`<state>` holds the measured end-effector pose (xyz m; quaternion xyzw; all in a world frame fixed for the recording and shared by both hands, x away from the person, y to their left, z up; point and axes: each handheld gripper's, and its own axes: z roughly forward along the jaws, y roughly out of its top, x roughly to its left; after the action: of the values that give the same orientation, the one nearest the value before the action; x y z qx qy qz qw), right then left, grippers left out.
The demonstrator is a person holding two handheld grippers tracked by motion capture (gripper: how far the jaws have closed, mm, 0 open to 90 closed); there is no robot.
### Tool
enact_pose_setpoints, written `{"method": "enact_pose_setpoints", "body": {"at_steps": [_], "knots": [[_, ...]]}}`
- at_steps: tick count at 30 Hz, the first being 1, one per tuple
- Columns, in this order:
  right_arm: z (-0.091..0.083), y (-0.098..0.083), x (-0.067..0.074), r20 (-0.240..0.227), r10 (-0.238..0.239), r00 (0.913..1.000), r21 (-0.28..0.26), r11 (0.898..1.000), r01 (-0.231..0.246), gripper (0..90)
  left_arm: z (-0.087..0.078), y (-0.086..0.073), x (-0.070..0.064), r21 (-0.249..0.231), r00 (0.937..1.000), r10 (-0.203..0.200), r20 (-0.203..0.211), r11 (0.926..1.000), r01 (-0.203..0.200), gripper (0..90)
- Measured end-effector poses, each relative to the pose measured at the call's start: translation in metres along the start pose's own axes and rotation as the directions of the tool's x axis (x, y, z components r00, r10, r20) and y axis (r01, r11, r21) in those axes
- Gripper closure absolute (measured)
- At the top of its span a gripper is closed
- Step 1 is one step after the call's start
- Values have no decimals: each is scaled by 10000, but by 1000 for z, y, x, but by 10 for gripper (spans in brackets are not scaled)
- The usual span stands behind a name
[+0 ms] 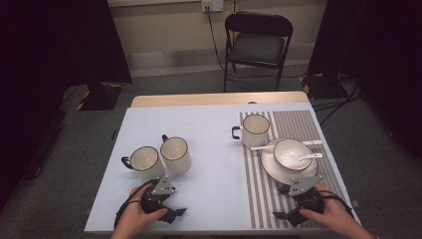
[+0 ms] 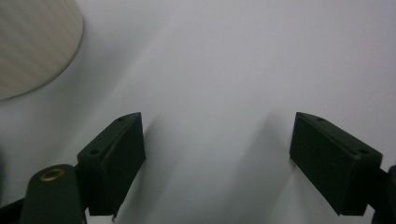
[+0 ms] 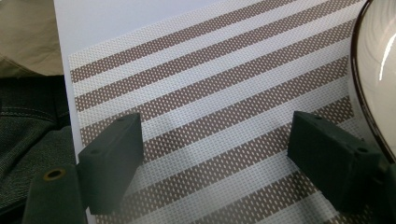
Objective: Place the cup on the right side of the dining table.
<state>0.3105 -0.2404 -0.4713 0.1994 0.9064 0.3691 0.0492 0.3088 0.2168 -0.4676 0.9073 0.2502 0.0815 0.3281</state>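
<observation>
Cream enamel, dark-rimmed: two mugs stand just beside each other on the pale tabletop (image 1: 209, 149), and the nearer mug (image 1: 145, 162) lies straight ahead of the left gripper (image 1: 171, 213), its handle turned out to the left. The second mug (image 1: 175, 154) crowds it on the right and could be knocked. Left jaws are spread wide and empty over bare surface, a cup wall showing at the corner of the left gripper view. The right gripper (image 1: 286, 216), likewise spread and holding nothing, hovers over the striped placemat (image 3: 210, 107) just short of the plate (image 3: 378, 70), which carries a bowl (image 1: 292, 152) and spoon (image 1: 311, 156)
</observation>
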Motion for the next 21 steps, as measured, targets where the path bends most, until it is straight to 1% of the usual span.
{"method": "enact_pose_setpoints", "body": {"at_steps": [1,3,6,7,9,12,15,17,21], "knots": [[0,-1,0,12,-21,10000,-87,10000,21,175,0,-1,0,-73,10000,75,43,9999,-75,169],[0,-2,0,35,-42,10000,-180,9998,42,174,0,-2,0,-99,10000,89,-2,9999,-89,165],[0,-4,0,14,-98,10000,-264,9996,98,167,0,-4,0,-293,9999,116,65,9995,-114,161],[1,-4,0,-3,-161,9999,-296,9994,160,159,0,-6,0,-390,9999,70,75,9992,-67,159],[1,-7,0,-92,-338,9994,-451,9984,334,149,0,-7,0,-523,9999,111,74,9986,-107,156],[1,-8,-1,-162,-249,9996,-559,9981,240,149,0,-11,0,-780,9999,104,67,9969,-99,148],[1,-8,-1,-144,-302,9994,-541,9981,293,148,0,-15,1,-1033,9997,205,107,9945,-192,143],[1,-8,-1,-146,-319,9994,-540,9981,311,144,1,-17,0,-1197,9998,161,135,9927,-144,140],[1,-8,-1,-212,-262,9994,-577,9980,249,142,1,-17,0,-1199,9997,205,163,9926,-184,130]]}}
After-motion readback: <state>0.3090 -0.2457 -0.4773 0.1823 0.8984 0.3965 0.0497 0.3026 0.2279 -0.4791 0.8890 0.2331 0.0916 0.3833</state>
